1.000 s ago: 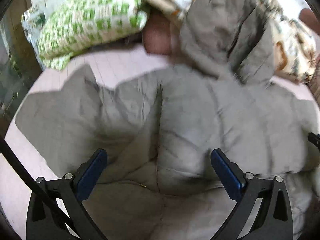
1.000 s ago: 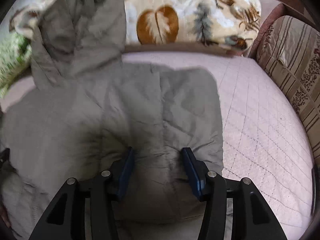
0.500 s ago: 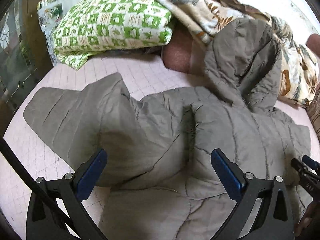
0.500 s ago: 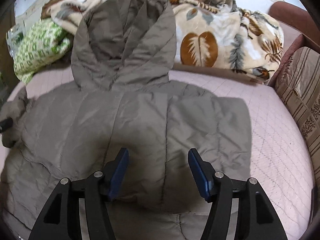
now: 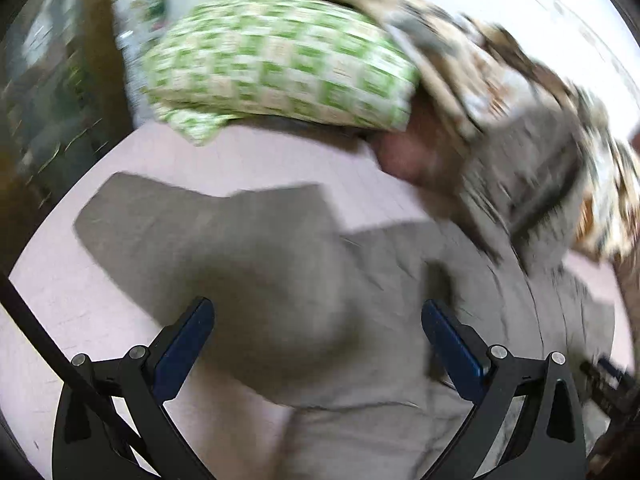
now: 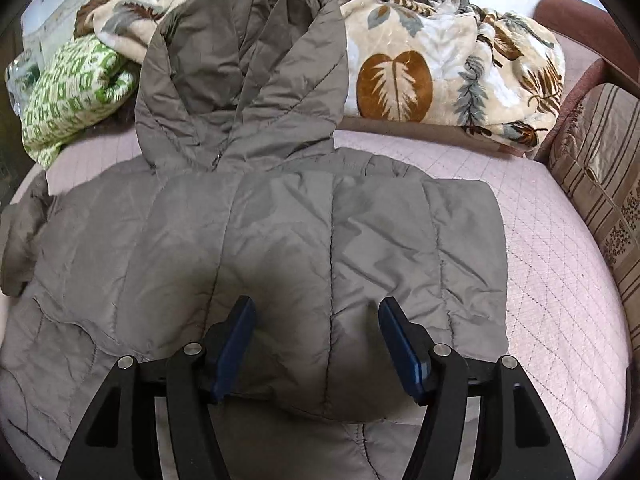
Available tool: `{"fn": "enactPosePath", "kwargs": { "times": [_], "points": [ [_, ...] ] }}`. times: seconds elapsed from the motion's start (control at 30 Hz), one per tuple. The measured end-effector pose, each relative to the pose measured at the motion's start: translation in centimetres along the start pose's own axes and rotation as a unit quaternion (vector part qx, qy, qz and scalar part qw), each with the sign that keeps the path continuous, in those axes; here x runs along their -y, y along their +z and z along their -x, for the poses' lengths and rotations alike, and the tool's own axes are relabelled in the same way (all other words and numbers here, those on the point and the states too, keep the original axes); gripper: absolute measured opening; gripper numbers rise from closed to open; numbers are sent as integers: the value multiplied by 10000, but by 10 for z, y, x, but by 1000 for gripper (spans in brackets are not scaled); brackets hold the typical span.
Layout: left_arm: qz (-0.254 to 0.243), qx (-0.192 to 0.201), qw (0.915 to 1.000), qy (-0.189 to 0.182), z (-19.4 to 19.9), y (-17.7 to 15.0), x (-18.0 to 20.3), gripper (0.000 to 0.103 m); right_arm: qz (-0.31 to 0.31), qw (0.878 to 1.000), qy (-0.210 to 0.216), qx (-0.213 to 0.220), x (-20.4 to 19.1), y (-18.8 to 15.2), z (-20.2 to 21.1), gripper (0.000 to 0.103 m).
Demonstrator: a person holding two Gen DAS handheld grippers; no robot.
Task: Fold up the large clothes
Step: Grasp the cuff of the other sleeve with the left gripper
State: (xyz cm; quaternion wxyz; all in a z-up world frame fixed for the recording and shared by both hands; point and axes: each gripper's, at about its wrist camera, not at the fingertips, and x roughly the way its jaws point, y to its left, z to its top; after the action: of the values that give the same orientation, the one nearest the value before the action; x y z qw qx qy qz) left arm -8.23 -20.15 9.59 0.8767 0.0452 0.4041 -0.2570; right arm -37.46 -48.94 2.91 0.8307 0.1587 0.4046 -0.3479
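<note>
A grey-brown quilted hooded jacket [image 6: 280,240] lies flat on the pink quilted bed, hood [image 6: 244,68] at the far side against the blankets. In the right wrist view its right sleeve is folded in over the body. My right gripper [image 6: 316,344] is open, low over the folded sleeve, holding nothing. In the blurred left wrist view the jacket [image 5: 320,300] shows its left sleeve [image 5: 160,224] spread out to the left. My left gripper [image 5: 316,344] is open wide above the jacket's left side, empty.
A green-and-white checked pillow [image 5: 276,64] and a leaf-print blanket [image 6: 432,68] lie along the far side of the pink bedspread [image 6: 560,280]. A striped cushion [image 6: 600,184] stands at the right edge. A dark wooden frame [image 5: 48,100] is at the left.
The right gripper has opened a little wider and pulled back from the sleeve. The left gripper has swung left, bringing the spread left sleeve and green pillow toward the centre of its view; the view blurs.
</note>
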Motion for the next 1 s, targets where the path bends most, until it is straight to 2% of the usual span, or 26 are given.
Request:
{"fn": "enactPosePath", "kwargs": {
  "times": [0.1,0.27,0.33,0.47,0.53,0.67,0.73,0.83,1.0],
  "points": [
    [759,-31,9971,86,-2,13,-61,103,-39,10000,47,26,1,1,3,69],
    [1992,-13,9799,-76,-11,13,-168,100,-28,9999,97,36,-3,1,3,69],
    [2329,-22,9724,-144,-15,8,-201,87,-7,9999,117,14,-5,0,2,69],
    [2943,-35,9543,-512,-28,-1,-254,80,7,9999,155,7,-8,-1,2,69],
    [3085,-5,9492,-629,-32,-5,-269,79,38,9999,145,5,-10,-1,2,69],
    [3204,41,9442,-759,-42,-8,-284,73,73,9999,151,-12,-14,-2,1,69],
    [3232,32,9425,-847,-48,-7,-286,63,89,9998,154,-24,-15,-3,-1,69],
    [3250,-6,9413,-919,-59,-5,-285,55,130,9998,151,-33,-17,-3,-3,69],
    [3331,-101,9390,-854,-76,-6,-288,52,131,9998,166,-20,-17,-3,-2,69]
  ]
}}
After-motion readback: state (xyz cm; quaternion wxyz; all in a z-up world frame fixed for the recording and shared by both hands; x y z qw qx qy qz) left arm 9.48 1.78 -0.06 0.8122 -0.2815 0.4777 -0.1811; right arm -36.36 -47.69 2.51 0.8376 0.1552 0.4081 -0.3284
